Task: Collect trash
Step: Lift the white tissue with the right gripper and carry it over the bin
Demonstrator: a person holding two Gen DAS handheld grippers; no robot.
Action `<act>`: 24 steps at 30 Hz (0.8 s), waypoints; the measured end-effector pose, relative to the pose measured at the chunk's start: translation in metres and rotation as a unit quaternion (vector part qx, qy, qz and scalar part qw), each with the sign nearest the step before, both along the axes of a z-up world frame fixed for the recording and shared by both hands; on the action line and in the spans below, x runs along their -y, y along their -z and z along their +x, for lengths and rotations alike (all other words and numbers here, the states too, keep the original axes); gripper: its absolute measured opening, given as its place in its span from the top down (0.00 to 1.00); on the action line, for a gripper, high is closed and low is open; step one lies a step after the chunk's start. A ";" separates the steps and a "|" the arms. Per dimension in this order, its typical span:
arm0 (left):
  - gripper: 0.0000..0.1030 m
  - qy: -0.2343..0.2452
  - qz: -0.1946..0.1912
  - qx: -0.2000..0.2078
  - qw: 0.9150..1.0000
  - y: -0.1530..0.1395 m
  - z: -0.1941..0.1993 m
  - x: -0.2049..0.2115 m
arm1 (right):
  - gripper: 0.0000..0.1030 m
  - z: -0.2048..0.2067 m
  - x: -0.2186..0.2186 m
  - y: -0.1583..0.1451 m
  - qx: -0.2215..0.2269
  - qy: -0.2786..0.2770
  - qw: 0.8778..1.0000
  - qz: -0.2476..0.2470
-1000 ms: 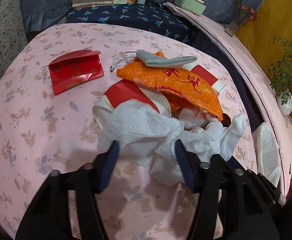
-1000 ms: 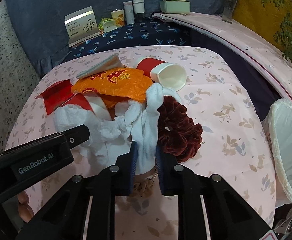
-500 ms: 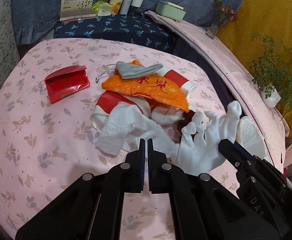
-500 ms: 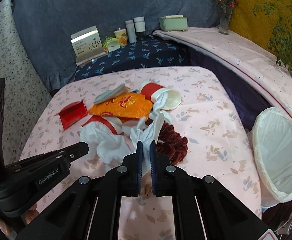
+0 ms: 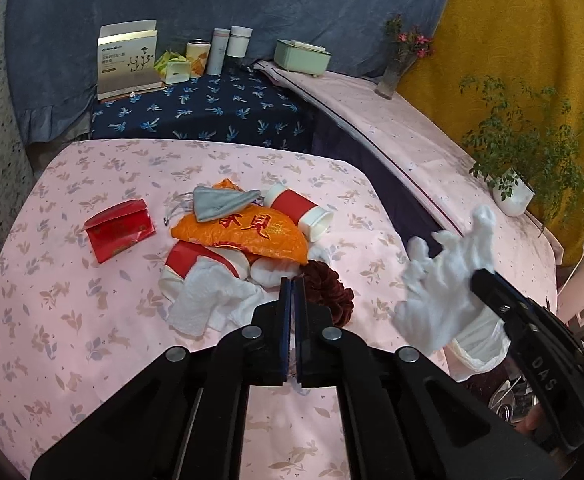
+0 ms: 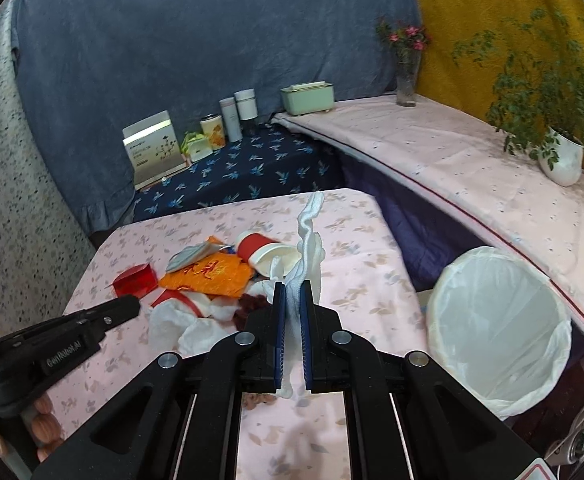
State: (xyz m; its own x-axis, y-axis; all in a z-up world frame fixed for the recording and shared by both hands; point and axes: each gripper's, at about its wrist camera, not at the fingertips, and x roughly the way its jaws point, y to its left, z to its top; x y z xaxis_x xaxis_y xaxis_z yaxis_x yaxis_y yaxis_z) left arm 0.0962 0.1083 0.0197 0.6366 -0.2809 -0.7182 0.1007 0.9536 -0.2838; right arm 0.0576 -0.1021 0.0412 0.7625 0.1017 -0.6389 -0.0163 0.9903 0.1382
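1. The right gripper (image 6: 290,300) is clamped on a white glove (image 6: 310,240). The glove hangs clear of the table (image 5: 71,320), probably so that it can be carried over without dragging the rest of the pile along.
2. The left gripper (image 5: 292,304) has just been closing. Its jaws stand almost together at the edge of a tissue (image 5: 211,304) and seem to pinch a corner of it. Most of the tissue lies on the table, so that grip is a judgement rather than plain.
3. The bin (image 6: 492,320), lined in white, stands off the table's right side, below its edge. That puts it nearer the right gripper, so the glove looks set to go in first.
4. The remaining trash lies in a heap mid-table:
   - an orange bag (image 5: 251,232) with a grey cloth (image 5: 219,204) on top of it;
   - a red cup (image 5: 300,212) on its side just behind the bag;
   - a flattened cup (image 5: 187,256) partly under the tissue;
   - a dark red scrunchie (image 5: 328,288) just beyond the left gripper's tips;
   - a red packet (image 5: 119,230) apart to the left.
5. Nothing blocks the way to the bin. The tissue overlaps the flattened cup, which may catch as it lifts. The glove's loose fingers could snag the bin's liner.
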 end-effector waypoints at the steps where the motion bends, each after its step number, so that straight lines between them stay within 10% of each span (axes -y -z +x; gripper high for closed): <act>1: 0.86 -0.009 0.006 -0.007 1.000 0.005 0.002 -0.003 | 0.93 -0.001 0.005 0.000 0.001 0.004 1.000 0.001; 3: 0.43 -0.032 0.017 -0.020 0.999 0.016 0.005 -0.007 | 0.93 -0.004 0.013 0.002 -0.001 0.013 1.000 0.001; 12: 0.34 -0.069 0.027 -0.094 0.993 0.087 0.030 -0.007 | 0.93 0.000 0.030 0.022 -0.021 0.027 0.999 0.006; 20: 0.89 -0.060 0.040 -0.113 0.991 0.110 0.052 0.003 | 0.93 0.014 0.025 0.045 -0.045 0.016 0.999 0.009; 24: 0.95 -0.053 0.041 -0.102 0.993 0.103 0.052 0.006 | 0.93 0.018 0.021 0.050 -0.049 0.008 0.999 0.009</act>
State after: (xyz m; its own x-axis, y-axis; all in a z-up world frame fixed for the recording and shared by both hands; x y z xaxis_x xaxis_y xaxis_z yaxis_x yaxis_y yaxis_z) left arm 0.1482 0.1019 -0.0829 0.4985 -0.1558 -0.8528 -0.0528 0.9764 -0.2093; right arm 0.0757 -0.1230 -0.0085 0.6979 0.1029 -0.7088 0.0131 0.9876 0.1563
